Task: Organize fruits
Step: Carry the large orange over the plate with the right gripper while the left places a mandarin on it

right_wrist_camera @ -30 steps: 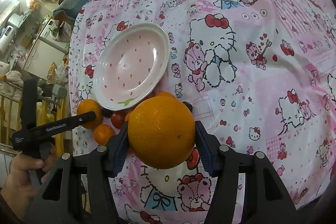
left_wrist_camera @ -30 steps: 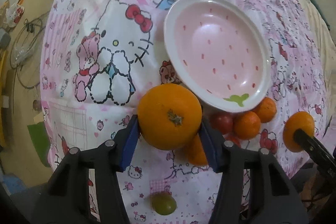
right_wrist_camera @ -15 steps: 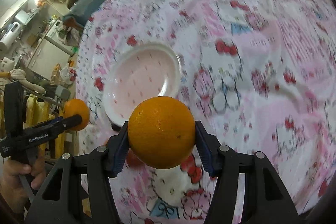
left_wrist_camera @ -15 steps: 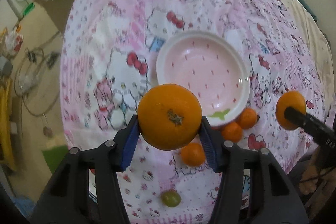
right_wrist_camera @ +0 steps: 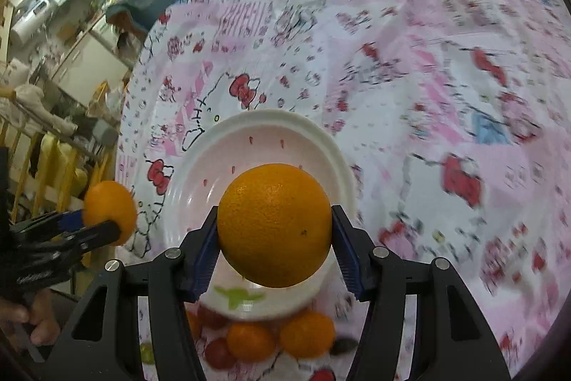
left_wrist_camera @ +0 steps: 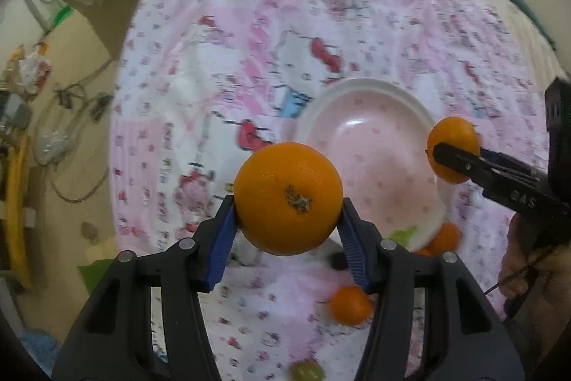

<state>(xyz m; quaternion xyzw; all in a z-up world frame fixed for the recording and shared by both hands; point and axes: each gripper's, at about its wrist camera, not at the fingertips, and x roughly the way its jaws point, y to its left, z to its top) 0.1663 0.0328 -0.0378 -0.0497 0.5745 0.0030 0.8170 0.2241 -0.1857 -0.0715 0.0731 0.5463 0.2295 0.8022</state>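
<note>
My left gripper (left_wrist_camera: 288, 202) is shut on a large orange (left_wrist_camera: 287, 197), held in the air to the left of a pink plate with a white rim (left_wrist_camera: 371, 88). My right gripper (right_wrist_camera: 274, 225) is shut on another large orange (right_wrist_camera: 274, 224), held above the plate (right_wrist_camera: 264, 118). Each gripper shows in the other's view with its orange: the right one (left_wrist_camera: 453, 155), the left one (right_wrist_camera: 109, 215). Small tangerines (right_wrist_camera: 307, 332) (left_wrist_camera: 349, 305), red tomatoes (right_wrist_camera: 217, 352) and a green grape (left_wrist_camera: 306, 371) lie on the cloth near the plate's near edge.
The plate sits on a pink cartoon-print cloth (left_wrist_camera: 249, 24) covering a round table. Floor with cables (left_wrist_camera: 71, 102) lies to the left. Furniture, clothes and a yellow rack (right_wrist_camera: 46, 159) stand beyond the table's left edge in the right wrist view.
Both grippers have risen and moved toward the plate with their oranges. The right orange now hangs over the plate; the table looks farther away.
</note>
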